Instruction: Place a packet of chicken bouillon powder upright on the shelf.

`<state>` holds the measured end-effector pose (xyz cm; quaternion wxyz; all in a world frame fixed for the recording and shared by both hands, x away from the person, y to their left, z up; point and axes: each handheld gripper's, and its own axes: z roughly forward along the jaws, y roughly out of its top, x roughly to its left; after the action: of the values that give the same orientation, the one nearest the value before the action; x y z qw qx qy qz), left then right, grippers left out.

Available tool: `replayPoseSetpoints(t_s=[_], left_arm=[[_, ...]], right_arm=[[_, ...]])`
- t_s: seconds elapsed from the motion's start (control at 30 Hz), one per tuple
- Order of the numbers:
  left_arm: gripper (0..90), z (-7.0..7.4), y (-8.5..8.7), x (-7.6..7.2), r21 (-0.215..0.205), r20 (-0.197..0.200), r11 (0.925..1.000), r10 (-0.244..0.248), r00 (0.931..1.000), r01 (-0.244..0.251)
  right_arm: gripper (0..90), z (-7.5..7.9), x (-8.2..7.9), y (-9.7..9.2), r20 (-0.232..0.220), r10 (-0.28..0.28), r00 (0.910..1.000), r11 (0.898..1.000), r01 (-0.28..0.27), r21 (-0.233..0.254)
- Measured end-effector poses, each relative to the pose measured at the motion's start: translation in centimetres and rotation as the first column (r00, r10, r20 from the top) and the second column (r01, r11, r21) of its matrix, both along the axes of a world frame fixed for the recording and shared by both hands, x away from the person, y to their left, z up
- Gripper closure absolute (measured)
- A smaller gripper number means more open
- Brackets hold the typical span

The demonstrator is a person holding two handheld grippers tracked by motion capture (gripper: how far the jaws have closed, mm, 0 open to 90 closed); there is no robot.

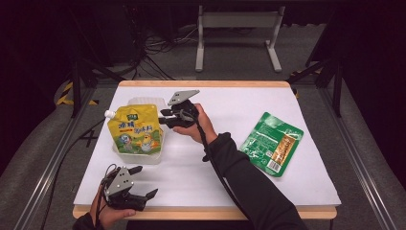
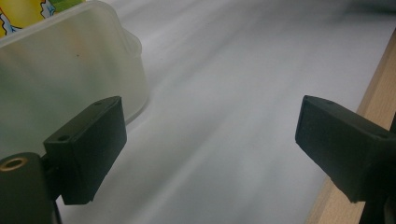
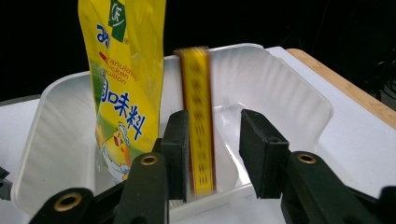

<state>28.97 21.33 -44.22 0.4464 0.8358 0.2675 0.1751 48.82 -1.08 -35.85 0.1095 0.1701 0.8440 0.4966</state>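
Observation:
A yellow spouted pouch [image 1: 135, 129] with a cartoon chick stands in a translucent plastic tub [image 1: 139, 159] at the table's left. My right gripper [image 1: 164, 118] reaches the tub from its right side. In the right gripper view, a narrow yellow sachet [image 3: 198, 116] with red edges stands blurred between my right gripper's [image 3: 212, 125] jaws, over the tub [image 3: 289, 84] and beside the pouch [image 3: 123, 79]. It lies against one pad, with a clear gap to the other. My left gripper [image 1: 146, 181] rests open near the front edge, nothing between its jaws [image 2: 210, 121].
A green packet [image 1: 272, 143] lies flat on the white table at the right. The tub's wall [image 2: 60, 70] stands close to my left gripper. The wooden table edge [image 2: 373, 93] runs along its other side. A grey stand sits on the floor beyond.

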Motion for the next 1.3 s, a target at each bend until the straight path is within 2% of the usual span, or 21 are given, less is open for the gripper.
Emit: replayPoseSetpoints(t_s=[0.5, 0.8, 0.87, 1.07, 1.1, 1.17, 1.3], left_arm=[[9.8, 0.0, -0.2, 0.0, 0.002, -0.001, 0.9999, -0.011, 0.9999, 0.011], [10.4, 0.0, -0.3, 0.0, 0.013, -0.002, 0.9997, -0.018, 0.9998, 0.018], [10.6, -0.1, -0.4, 0.0, 0.013, -0.003, 0.9997, -0.022, 0.9998, 0.022], [10.6, -0.1, -0.5, 0.1, 0.020, -0.002, 0.9995, -0.025, 0.9997, 0.025], [10.6, -0.1, -0.5, 0.1, 0.021, -0.005, 0.9995, -0.024, 0.9997, 0.024], [10.6, -0.1, -0.7, 0.1, 0.028, -0.006, 0.9992, -0.030, 0.9995, 0.030], [11.2, -0.1, -1.0, 0.1, 0.041, -0.007, 0.9982, -0.044, 0.9990, 0.044]], right_arm=[[67.7, -0.5, -0.3, -1.0, -0.004, -0.002, 1.0000, 1.000, 0.002, -0.001], [69.1, -0.4, -1.3, -2.4, 0.022, 0.004, 0.9998, 1.000, -0.004, -0.014], [71.6, -0.3, -1.5, -2.9, 0.027, 0.009, 0.9996, 1.000, -0.009, -0.020], [70.4, 0.0, -2.5, -4.7, 0.052, 0.000, 0.9986, 1.000, 0.001, -0.029], [69.7, 0.1, -3.0, -5.7, 0.064, -0.007, 0.9979, 0.999, 0.009, -0.032], [69.4, 0.1, -3.1, -6.0, 0.067, -0.008, 0.9977, 0.999, 0.010, -0.031], [67.4, 0.2, -4.3, -8.5, 0.077, -0.019, 0.9968, 0.999, 0.022, -0.039]])
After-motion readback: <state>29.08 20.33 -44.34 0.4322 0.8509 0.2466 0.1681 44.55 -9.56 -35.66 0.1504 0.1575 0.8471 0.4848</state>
